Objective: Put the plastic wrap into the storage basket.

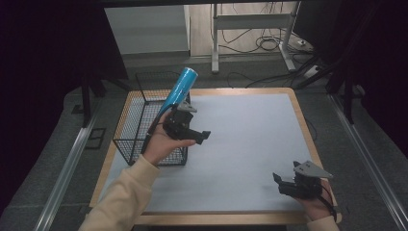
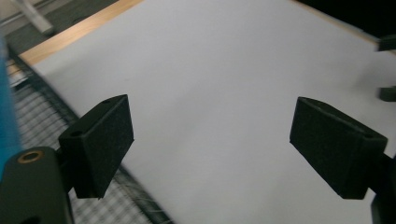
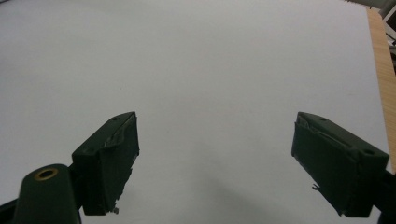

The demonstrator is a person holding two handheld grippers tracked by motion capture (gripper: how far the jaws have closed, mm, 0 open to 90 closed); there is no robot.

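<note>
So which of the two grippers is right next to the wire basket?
The left gripper, held up beside the black wire basket with the blue tube leaning in it. The right gripper sits far off, near the table's front right corner.

A wooden-edged table (image 1: pixel 302 120) under a pale grey sheet (image 1: pixel 240 144) fills the middle of the room, the sheet's surface bare across its centre and right side. Beyond the far edge, a white metal frame (image 1: pixel 250 21) stands on the floor amid a tangle of dark cables (image 1: pixel 269 45). Metal rails (image 1: pixel 62 178) run along the grey floor on both sides of the table, and black curtains (image 1: pixel 43 72) hang at left and right.
</note>
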